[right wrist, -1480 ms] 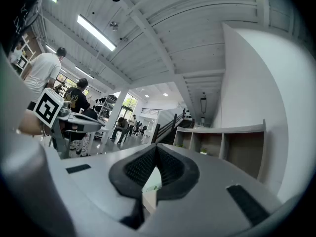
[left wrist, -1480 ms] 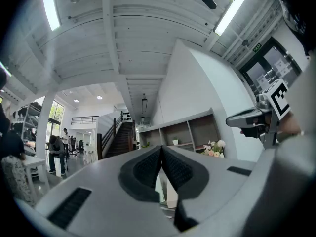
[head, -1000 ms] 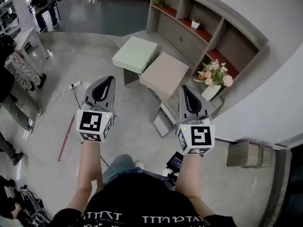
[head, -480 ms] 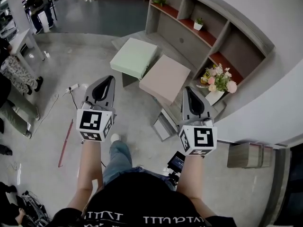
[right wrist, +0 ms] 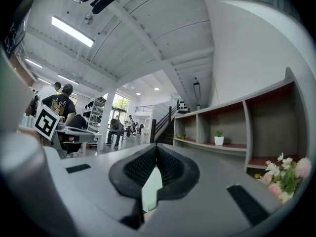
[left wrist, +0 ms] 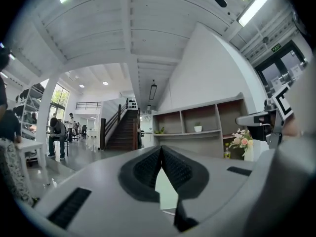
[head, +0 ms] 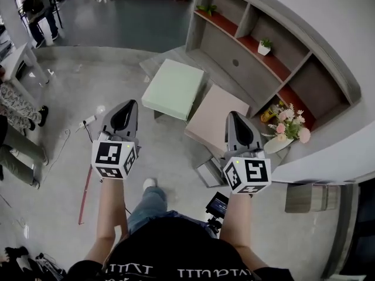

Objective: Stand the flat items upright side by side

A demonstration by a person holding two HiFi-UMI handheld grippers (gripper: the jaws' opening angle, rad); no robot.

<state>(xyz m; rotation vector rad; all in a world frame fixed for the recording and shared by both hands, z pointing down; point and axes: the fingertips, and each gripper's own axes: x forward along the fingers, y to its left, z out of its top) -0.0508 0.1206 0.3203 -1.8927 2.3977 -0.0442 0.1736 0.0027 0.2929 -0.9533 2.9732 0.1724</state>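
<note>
A polished grey floor [head: 164,148] is bounded by a white wall [head: 328,16], against which a grey shelf unit [head: 234,57] with red-brown boards is set. A pale green table [head: 174,89] and a pink table [head: 215,117] are placed near it. A staircase [left wrist: 122,132] and tall windows [left wrist: 59,95] are seen beyond, under strip lights [right wrist: 72,32].

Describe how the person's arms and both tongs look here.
Left tongs and right tongs are matching grey tapered shells with black ribbed pads. Each carries a white cube printed with black square markers and a small green light. The person wears a black short-sleeved T-shirt with white lettering; forearms are uncovered.
</note>
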